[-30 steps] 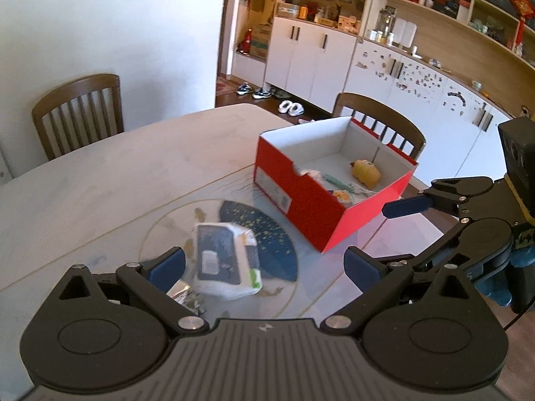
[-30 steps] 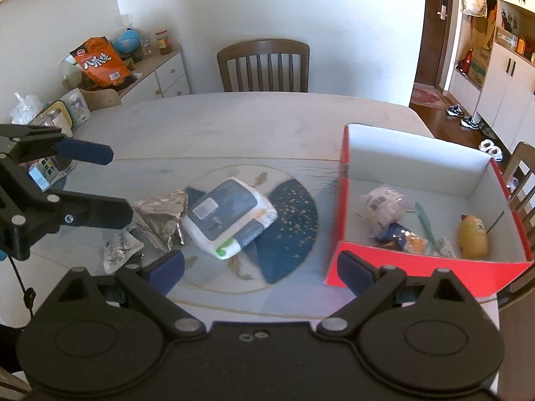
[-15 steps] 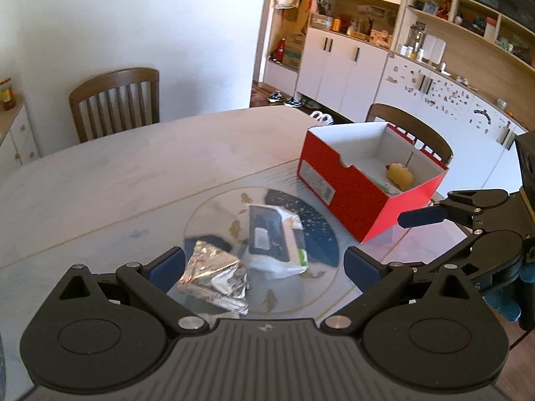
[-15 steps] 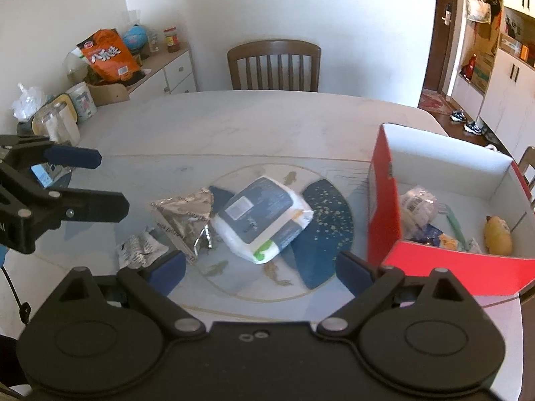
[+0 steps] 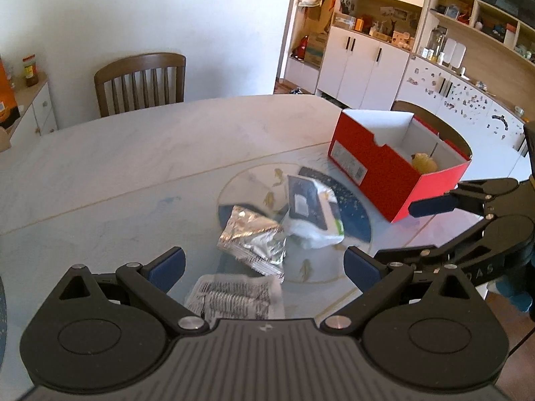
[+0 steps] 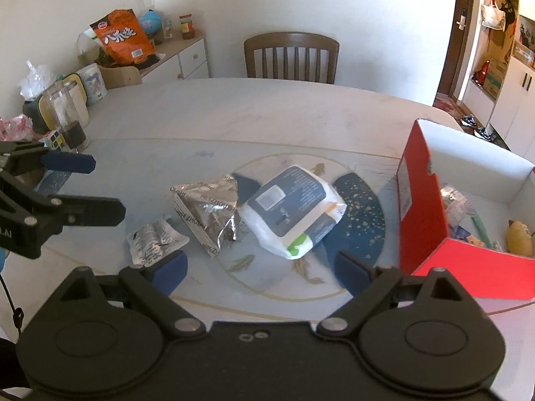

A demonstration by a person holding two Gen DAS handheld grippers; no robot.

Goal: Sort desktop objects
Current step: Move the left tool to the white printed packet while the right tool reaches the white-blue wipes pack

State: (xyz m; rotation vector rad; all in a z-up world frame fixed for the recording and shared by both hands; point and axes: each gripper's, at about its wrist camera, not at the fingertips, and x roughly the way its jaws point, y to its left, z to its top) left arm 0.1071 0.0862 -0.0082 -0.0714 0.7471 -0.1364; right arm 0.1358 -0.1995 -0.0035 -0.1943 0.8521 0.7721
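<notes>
A white and dark wet-wipes pack point(image 6: 294, 210) lies at the table's middle, also in the left wrist view point(image 5: 312, 212). A silver foil bag point(image 6: 209, 209) lies just left of it point(image 5: 252, 242). A small clear wrapper point(image 6: 153, 240) lies nearer, and it shows just ahead of my left gripper point(image 5: 235, 295). The red box point(image 6: 431, 207) holds several small items point(image 5: 384, 163). My left gripper point(image 5: 264, 264) is open and empty above the wrapper. My right gripper point(image 6: 259, 269) is open and empty, just short of the pack.
Wooden chairs point(image 6: 291, 55) stand at the far side and behind the box. A glass jar point(image 6: 67, 117), cups and a small cube stand at the table's left edge. A sideboard with an orange snack bag point(image 6: 122, 38) is beyond.
Both grippers have swung left and pulled back a little. The box has shifted right in both views, and the foil bag and small wrapper have come into the left wrist view. Nothing was grasped.
</notes>
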